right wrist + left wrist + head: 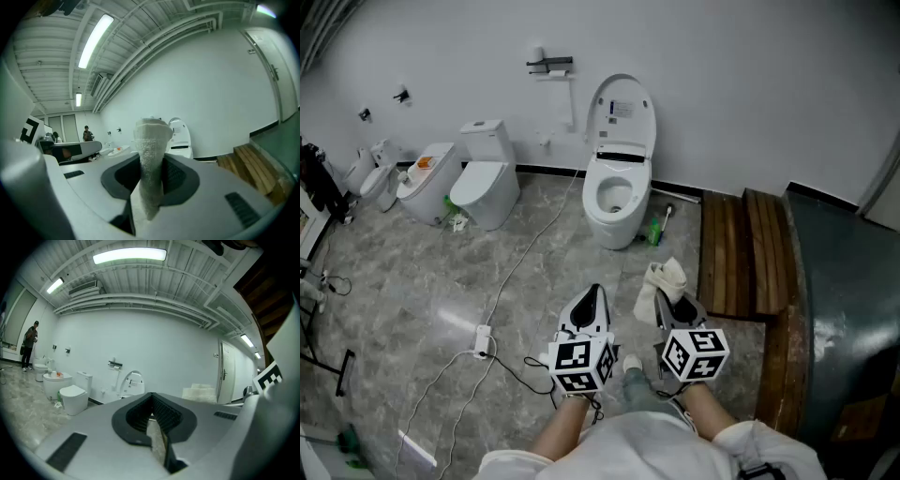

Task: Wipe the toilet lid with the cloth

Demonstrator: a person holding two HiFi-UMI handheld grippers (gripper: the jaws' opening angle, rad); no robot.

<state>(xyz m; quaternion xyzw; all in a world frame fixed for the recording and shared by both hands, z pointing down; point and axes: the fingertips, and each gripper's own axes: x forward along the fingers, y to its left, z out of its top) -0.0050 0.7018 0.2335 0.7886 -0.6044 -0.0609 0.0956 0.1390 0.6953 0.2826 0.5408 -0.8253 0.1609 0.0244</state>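
Two closed grippers: right gripper pinching the cloth, left gripper empty, toilet lid upright.

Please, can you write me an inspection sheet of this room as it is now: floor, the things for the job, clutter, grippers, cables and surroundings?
Surface: grey stone-pattern floor, glossy.
Job's things: toilet against the wall, its lid raised upright; cloth in the right gripper.
Clutter: green bottle on the floor beside the toilet.
Grippers: left gripper shut, empty; right gripper shut on the cloth.
Cables: white cable runs across the floor to a power strip; black cable lies near it.
Surroundings: second toilet at the left; wooden steps at the right; a person far off.
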